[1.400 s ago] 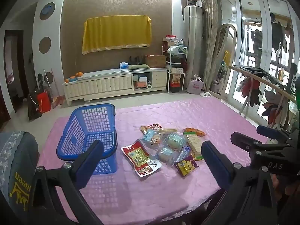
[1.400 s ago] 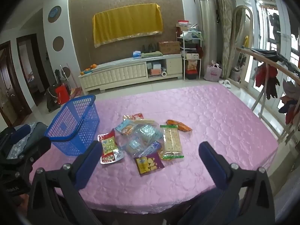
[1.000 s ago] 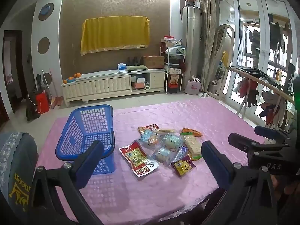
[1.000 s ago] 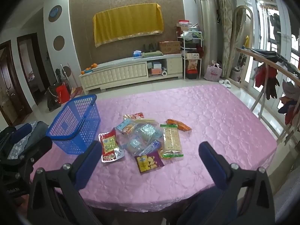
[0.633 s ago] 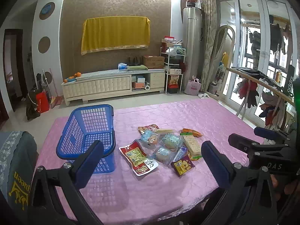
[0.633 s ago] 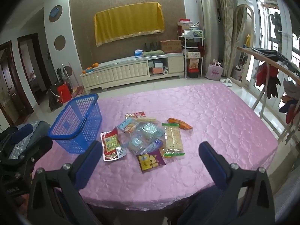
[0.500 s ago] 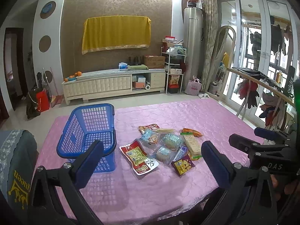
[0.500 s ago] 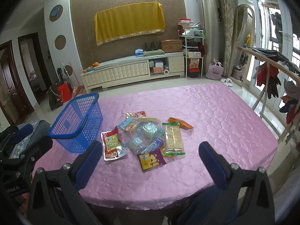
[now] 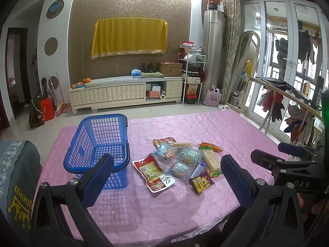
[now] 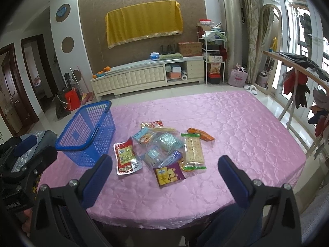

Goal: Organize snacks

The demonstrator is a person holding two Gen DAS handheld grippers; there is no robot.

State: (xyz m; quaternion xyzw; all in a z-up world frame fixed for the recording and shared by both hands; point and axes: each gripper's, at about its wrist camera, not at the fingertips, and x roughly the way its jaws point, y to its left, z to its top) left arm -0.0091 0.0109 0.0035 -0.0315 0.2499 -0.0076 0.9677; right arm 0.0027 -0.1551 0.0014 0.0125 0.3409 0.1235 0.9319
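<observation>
— Blue basket [image 9: 96,142] of plastic lattice on the pink quilted tablecloth [image 9: 205,127], left of the snacks [image 9: 181,160]. Nothing inside. Handle folded down along the rim.

— Snacks heaped mid-table, just right of the basket, not touching it. Crinkly clear wrappers [image 10: 162,146] in the middle, contents hard to make out. Red pouch [image 10: 125,157] nearest the basket, long cracker pack [image 10: 193,151] on the right, purple packet [image 10: 168,174] at the near edge, orange packet [image 10: 200,133] partly tucked behind.

— And the tongs?

— Left gripper [image 9: 164,177] spread wide, empty, above the near table edge. Right gripper [image 10: 164,175] likewise wide, holding nothing. Lower parts cut off by the frame.
</observation>
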